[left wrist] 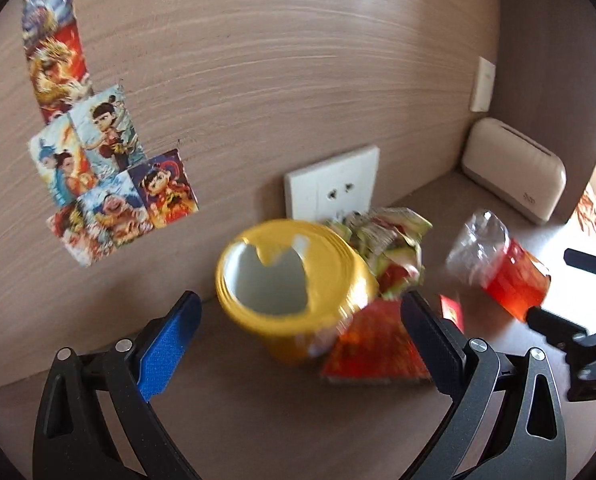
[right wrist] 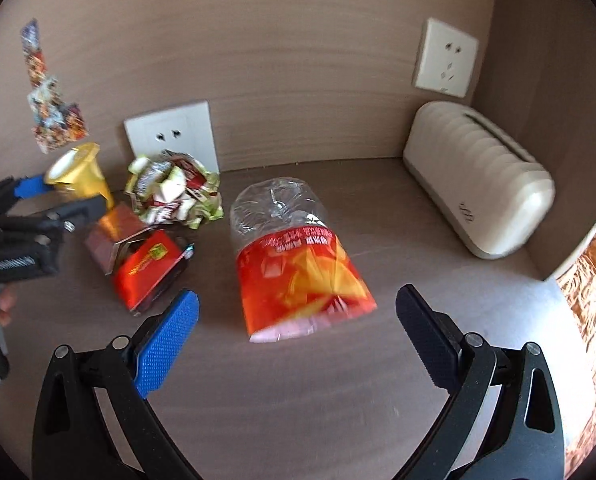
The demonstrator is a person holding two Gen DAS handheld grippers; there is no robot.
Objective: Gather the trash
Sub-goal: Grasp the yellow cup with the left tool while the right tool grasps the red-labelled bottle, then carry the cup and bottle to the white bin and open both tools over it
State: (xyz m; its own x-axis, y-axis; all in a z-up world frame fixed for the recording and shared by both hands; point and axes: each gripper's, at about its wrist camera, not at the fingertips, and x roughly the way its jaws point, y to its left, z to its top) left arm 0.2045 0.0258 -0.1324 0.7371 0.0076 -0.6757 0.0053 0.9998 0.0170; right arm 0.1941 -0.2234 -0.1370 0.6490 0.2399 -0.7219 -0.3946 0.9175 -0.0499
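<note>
A yellow cup point(left wrist: 293, 280) with a torn foil lid stands upright on the brown desk, and my left gripper point(left wrist: 302, 336) is open around it, not touching. The cup also shows in the right wrist view point(right wrist: 79, 176). Behind it lies a crumpled green and white wrapper point(left wrist: 386, 236) point(right wrist: 173, 194), beside it a red packet point(left wrist: 374, 348) point(right wrist: 149, 266). A clear and orange plastic bag point(right wrist: 298, 264) point(left wrist: 498, 268) lies ahead of my open right gripper point(right wrist: 298, 336), just beyond the fingertips.
A cream box-shaped device point(right wrist: 482, 204) stands in the back right corner. White wall sockets point(right wrist: 173, 140) point(right wrist: 444, 58) and cartoon stickers point(left wrist: 97, 168) are on the wooden wall. The desk edge is at the right, with orange fabric point(right wrist: 590, 300) beyond.
</note>
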